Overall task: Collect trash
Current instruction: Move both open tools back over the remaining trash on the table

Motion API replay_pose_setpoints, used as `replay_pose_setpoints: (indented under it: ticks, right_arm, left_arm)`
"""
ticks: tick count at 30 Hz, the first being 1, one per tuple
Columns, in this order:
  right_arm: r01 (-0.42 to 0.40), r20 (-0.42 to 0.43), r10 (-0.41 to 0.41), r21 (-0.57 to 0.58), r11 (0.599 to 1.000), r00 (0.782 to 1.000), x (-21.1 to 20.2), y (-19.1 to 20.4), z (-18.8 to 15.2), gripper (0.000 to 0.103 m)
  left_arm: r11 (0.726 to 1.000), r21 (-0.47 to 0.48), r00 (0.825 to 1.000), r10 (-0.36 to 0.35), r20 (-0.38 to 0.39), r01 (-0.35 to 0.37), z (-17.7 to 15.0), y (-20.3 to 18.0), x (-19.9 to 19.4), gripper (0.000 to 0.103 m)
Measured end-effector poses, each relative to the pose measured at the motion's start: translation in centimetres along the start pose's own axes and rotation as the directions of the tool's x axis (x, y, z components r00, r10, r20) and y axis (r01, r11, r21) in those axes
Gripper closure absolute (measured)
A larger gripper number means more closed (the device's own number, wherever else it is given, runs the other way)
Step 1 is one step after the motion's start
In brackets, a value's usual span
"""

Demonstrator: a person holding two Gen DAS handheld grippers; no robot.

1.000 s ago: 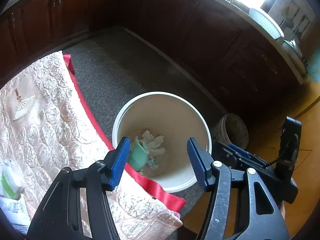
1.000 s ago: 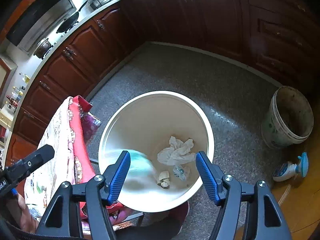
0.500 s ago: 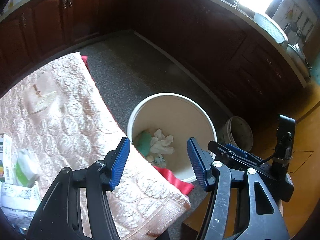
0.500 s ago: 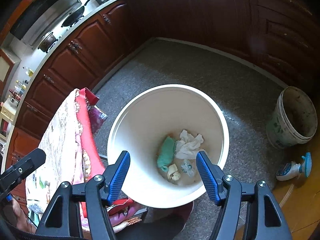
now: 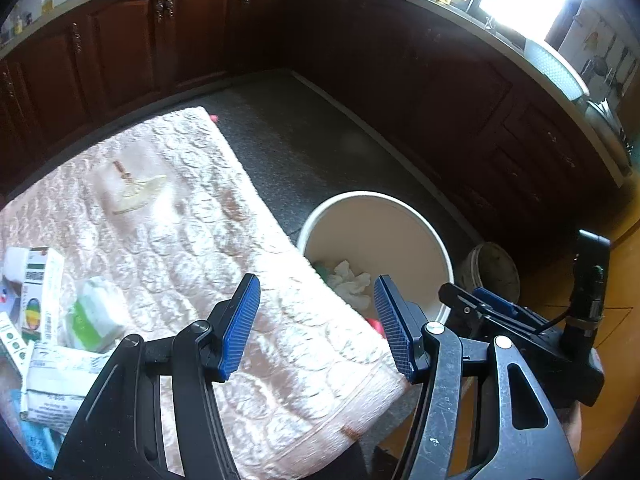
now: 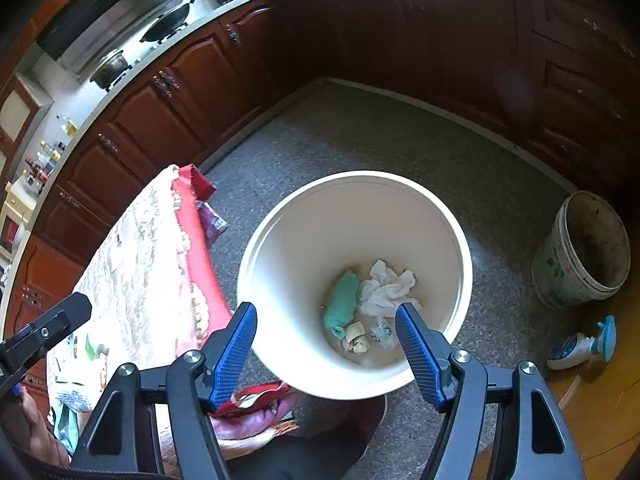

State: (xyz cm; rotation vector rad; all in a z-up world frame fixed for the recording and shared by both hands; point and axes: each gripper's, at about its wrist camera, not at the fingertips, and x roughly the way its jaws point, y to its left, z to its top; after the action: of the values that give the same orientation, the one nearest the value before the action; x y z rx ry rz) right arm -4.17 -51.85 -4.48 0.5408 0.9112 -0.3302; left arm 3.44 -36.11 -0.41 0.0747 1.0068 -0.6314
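A white bin (image 6: 460, 248) stands on the floor beside the table. At its bottom lie a green wad (image 6: 344, 304), crumpled white tissue (image 6: 386, 288) and small scraps. My right gripper (image 6: 326, 312) hangs above the bin's near rim; its jaws are opening with nothing between them. My left gripper (image 5: 316, 312) is open and empty over the pink quilted tablecloth (image 5: 180, 240), with the bin (image 5: 440, 248) to its right. On the table's left edge lie a green-and-white packet (image 5: 96, 316), a carton (image 5: 40, 288) and printed paper (image 5: 60, 380).
A dirty old bucket (image 6: 584, 248) and a spray bottle (image 6: 580, 346) stand on the floor right of the bin. Dark wooden cabinets (image 6: 180, 92) line the room. A red cloth (image 6: 192, 232) hangs under the pink one. A pale flat scrap (image 5: 136, 196) lies mid-table.
The green wad has fallen from a blur at the bin's wall to rest at the bottom. My left gripper has pulled back over the table. The right jaws have widened slightly.
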Motion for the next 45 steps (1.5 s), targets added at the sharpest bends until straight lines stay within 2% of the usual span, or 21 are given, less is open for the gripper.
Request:
replay_pose_setpoints:
  ticks: [7, 24, 33, 42, 45]
  right_arm:
    - [-0.021, 0.017, 0.022, -0.044, 0.999, 1.000, -1.3, 2.5, -0.3, 0.033]
    - [-0.096, 0.027, 0.102, -0.179, 0.979, 0.994, -3.2, 10.4, -1.5, 0.028]
    - [-0.165, -0.044, 0.159, -0.265, 0.950, 0.986, -1.8, 15.8, -3.2, 0.028]
    - [-0.254, -0.156, 0.212, -0.338, 0.906, 0.965, 0.4, 21.3, -5.7, 0.027]
    - [-0.276, -0.186, 0.222, -0.358, 0.892, 0.957, 1.0, 22.7, -6.7, 0.026]
  left_arm:
    - [0.999, -0.025, 0.999, 0.039, 0.028, -0.038, -0.8, 2.4, -2.2, 0.040]
    - [0.990, -0.105, 0.993, 0.105, 0.060, -0.098, -3.0, 8.3, -6.7, 0.039]
    - [0.978, -0.178, 0.991, 0.123, 0.047, -0.113, -5.4, 13.8, -10.1, 0.039]
    - [0.954, -0.248, 0.984, 0.179, 0.008, -0.171, -8.8, 20.3, -13.2, 0.039]
    - [0.947, -0.274, 0.986, 0.168, -0.015, -0.166, -10.4, 21.9, -13.8, 0.039]
